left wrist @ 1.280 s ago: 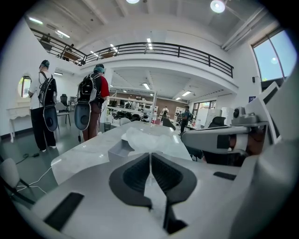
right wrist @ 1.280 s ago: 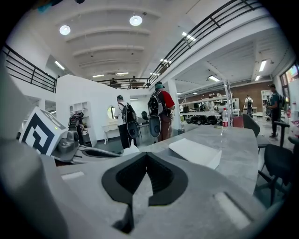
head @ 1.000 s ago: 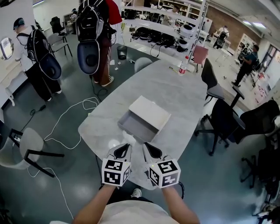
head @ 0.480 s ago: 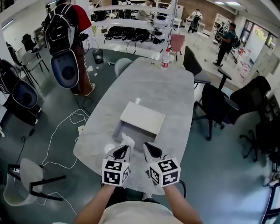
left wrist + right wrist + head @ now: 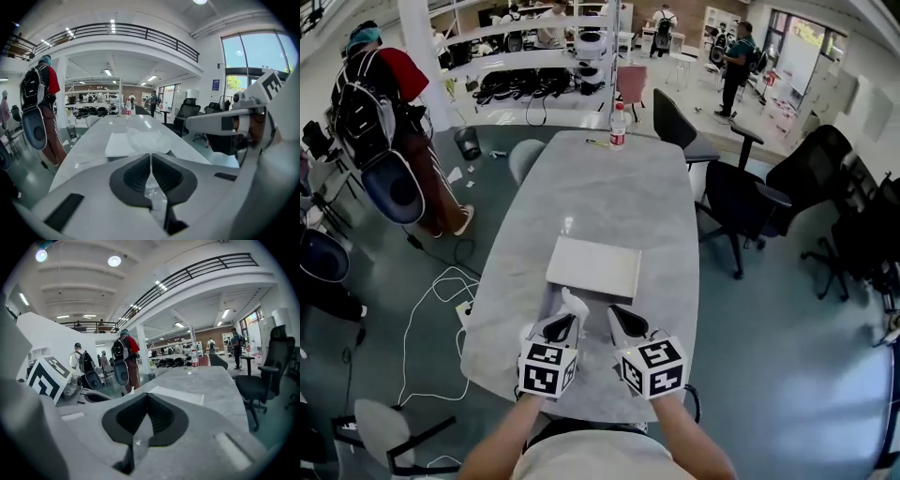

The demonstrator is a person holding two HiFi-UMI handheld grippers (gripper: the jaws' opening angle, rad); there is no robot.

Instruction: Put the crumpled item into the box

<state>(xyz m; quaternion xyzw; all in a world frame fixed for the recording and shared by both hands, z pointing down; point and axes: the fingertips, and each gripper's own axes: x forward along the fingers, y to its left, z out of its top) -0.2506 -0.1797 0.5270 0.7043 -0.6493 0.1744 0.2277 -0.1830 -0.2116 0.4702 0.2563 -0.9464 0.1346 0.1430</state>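
A white box (image 5: 592,267) lies on the grey table (image 5: 609,187), with a shadowed opening on its near left side. My left gripper (image 5: 570,321) is shut on a crumpled whitish, part-clear item (image 5: 575,302), held just in front of that opening. In the left gripper view the item (image 5: 145,140) bulges out past the closed fingertips of the left gripper (image 5: 150,158), with the box (image 5: 119,144) behind it. To its right, my right gripper (image 5: 617,321) is shut and holds nothing. In the right gripper view, the right gripper (image 5: 146,395) points along the table at the box (image 5: 180,395).
A plastic bottle (image 5: 617,125) stands at the table's far end. Black office chairs (image 5: 736,202) line the right side. White cables (image 5: 441,300) trail on the floor to the left. A person with a backpack (image 5: 380,112) stands at far left, and a grey chair (image 5: 384,427) sits near left.
The head view has swung, so the table now runs straight away from me. Both grippers keep their pose near the box's front, the left still shut on the crumpled item.
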